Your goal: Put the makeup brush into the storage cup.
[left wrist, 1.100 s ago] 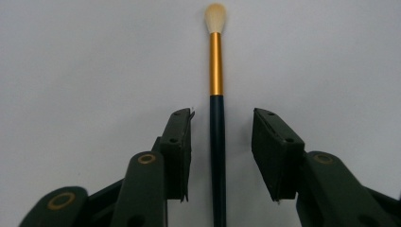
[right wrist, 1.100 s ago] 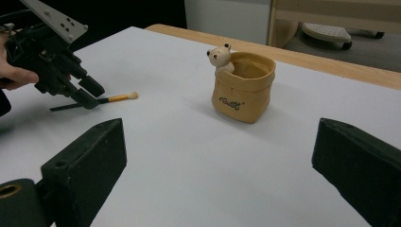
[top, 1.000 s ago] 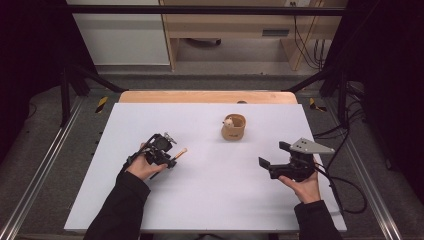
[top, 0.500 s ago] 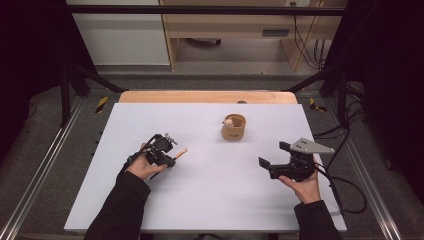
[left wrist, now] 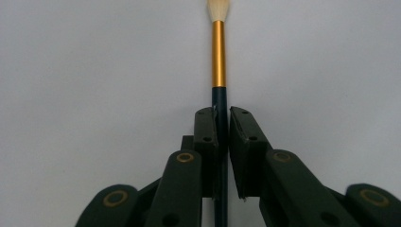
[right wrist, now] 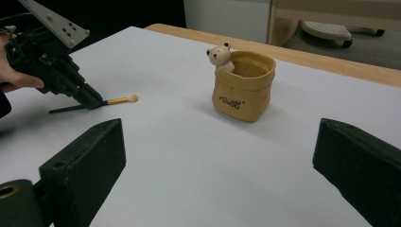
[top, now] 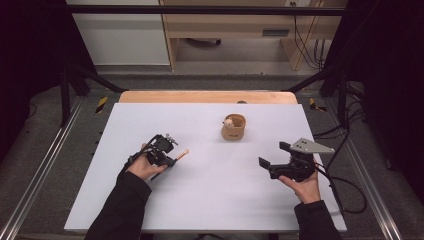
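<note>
- Black jaws of the left gripper point(left wrist: 222, 130) have just been closing and are now pinching the dark handle of a small brush point(left wrist: 218, 52), which is lying flat on the white table point(top: 210, 200).
- The brush's gold ferrule and pale tip are pointing away from the left hand point(top: 142, 167), which is resting low on the table.
- The right gripper point(top: 272, 157), jaws spread wide, is hovering, cradled from beneath by the right hand point(top: 302, 187).
- A tan pouch point(right wrist: 243, 85) with a bear figure is standing between them, farther back.

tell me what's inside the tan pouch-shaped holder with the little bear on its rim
The tan pouch-shaped holder stands open-topped; inside, its tan inner wall shows and nothing rises above the rim. The small white bear figure sits at the rim. The holder's bottom is hidden by its front wall.
</note>
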`<act>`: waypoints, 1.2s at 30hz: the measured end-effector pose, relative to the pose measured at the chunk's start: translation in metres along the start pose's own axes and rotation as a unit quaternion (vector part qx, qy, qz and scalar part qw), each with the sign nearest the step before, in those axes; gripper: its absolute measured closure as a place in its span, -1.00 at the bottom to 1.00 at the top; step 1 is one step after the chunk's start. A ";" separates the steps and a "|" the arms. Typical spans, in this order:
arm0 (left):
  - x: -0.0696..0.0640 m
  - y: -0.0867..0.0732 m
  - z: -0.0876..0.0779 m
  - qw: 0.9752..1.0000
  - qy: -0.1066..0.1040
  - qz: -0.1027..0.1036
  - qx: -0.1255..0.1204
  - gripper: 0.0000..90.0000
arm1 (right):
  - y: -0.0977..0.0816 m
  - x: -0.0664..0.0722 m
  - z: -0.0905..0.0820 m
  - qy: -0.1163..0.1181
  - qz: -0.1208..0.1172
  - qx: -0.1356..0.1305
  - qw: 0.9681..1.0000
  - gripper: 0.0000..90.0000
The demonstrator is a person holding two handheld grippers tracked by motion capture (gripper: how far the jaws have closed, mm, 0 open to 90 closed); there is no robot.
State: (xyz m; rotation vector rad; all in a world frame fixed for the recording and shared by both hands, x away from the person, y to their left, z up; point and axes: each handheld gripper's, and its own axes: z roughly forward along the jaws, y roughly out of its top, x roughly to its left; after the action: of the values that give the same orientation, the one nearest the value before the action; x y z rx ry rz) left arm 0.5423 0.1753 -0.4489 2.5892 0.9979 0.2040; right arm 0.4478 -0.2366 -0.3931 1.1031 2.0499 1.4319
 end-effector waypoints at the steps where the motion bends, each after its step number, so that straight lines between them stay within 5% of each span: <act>1: 0.000 0.000 0.000 1.000 -0.001 0.000 0.000 0.83 | 0.000 0.000 0.000 0.000 -0.001 0.000 1.000 -0.92; 23: -0.002 -0.003 -0.001 1.000 0.009 0.003 -0.012 0.85 | 0.000 0.000 0.001 0.001 -0.001 0.004 1.000 -0.92; 36: -0.005 -0.014 -0.023 0.998 0.011 -0.005 -0.060 0.85 | -0.001 0.000 0.001 -0.001 -0.001 0.004 1.000 -0.92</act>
State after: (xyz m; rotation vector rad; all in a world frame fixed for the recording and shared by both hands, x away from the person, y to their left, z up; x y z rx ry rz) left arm 0.5238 0.1881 -0.4330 2.4775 0.9753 0.2831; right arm 0.4482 -0.2361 -0.3940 1.1037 2.0564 1.4233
